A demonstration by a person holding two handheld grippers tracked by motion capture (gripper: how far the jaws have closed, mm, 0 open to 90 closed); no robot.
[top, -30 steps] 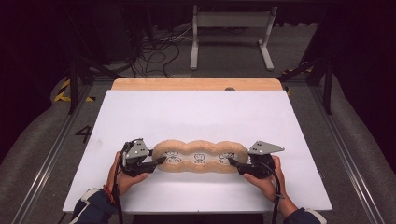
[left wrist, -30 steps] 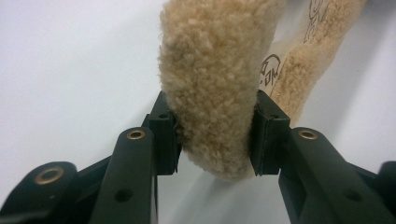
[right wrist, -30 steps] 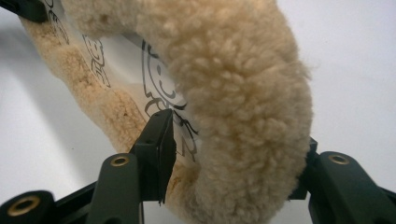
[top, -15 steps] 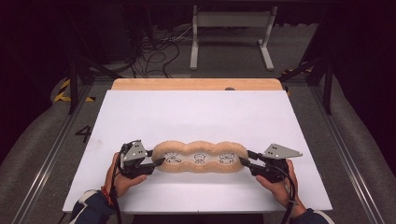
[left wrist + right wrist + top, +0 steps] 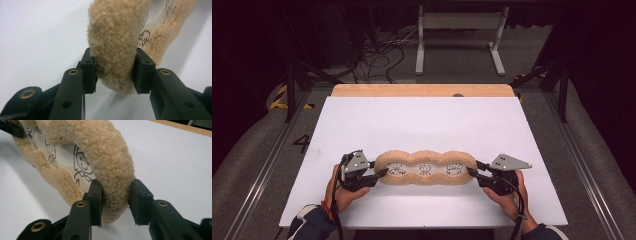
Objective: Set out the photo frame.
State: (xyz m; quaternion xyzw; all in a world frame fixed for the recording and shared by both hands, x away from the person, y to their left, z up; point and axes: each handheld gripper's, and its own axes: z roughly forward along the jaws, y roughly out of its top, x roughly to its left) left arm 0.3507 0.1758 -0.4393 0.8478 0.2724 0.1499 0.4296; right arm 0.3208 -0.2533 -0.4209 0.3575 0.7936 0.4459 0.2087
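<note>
A long tan fleecy cushion (image 5: 426, 156) with a white middle panel of cartoon figures lies across the near part of the white table top (image 5: 422, 120). My left gripper (image 5: 381, 173) is shut on its left end; in the left gripper view (image 5: 115, 72) both pads press into the fleecy rim (image 5: 112, 37). At the right end my right gripper (image 5: 472, 172) has just been closing its jaws. In the right gripper view (image 5: 115, 197) the pads squeeze the thick rim (image 5: 105, 152) between them. A hand holds each gripper from the near edge.
A wooden strip (image 5: 422, 90) runs along the table's far edge. Beyond it on the dark floor stand a white metal frame (image 5: 459, 30) and loose cables (image 5: 377, 55). Metal rails flank the table on both sides.
The right hand has shifted a little to the right, and its jaws have closed onto the cushion's right end. The left gripper kept its grip and place.
</note>
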